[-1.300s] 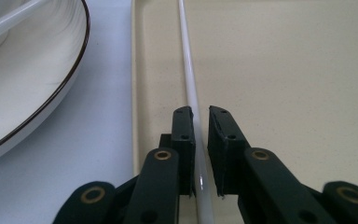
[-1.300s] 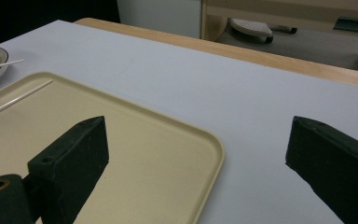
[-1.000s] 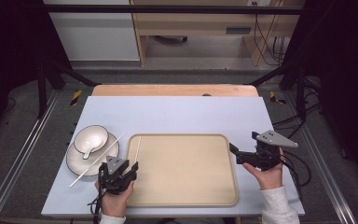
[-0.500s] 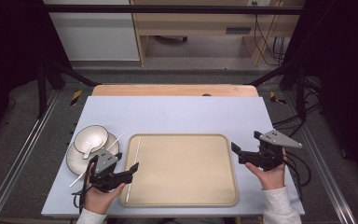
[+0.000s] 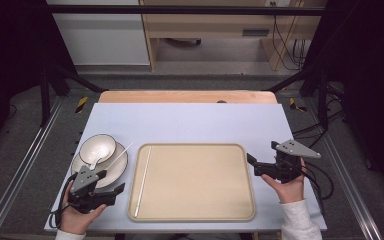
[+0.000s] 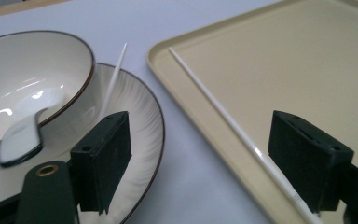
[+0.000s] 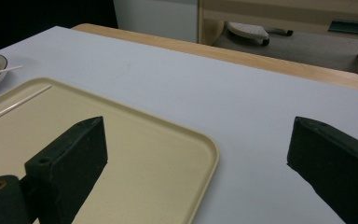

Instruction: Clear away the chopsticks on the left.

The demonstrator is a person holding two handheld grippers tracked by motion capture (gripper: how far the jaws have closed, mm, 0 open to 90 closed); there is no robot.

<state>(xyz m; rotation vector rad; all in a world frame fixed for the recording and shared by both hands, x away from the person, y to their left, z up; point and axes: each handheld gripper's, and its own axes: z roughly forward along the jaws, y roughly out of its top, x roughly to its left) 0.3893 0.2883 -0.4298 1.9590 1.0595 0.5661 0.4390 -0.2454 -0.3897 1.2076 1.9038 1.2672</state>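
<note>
Pale blue-grey surface (image 5: 190, 120) on a wooden top, dark surround. Landmark: the beige tray (image 5: 200, 200) at centre front. Left claw (image 5: 111, 192), just off the tray's left edge, has just been opening; its jaws stand wide with nothing between them. Beyond it, one white chopstick (image 5: 143, 181) lies inside the tray along the left rim, seen near the jaw in the left gripper view (image 6: 223, 116). A second chopstick (image 5: 121, 152) rests on the plate (image 5: 114, 170) left of the tray, beside a bowl (image 5: 98, 148) holding a spoon (image 6: 25, 135). Right claw (image 5: 254, 165), at the tray's right edge, is open and holds nothing
</note>
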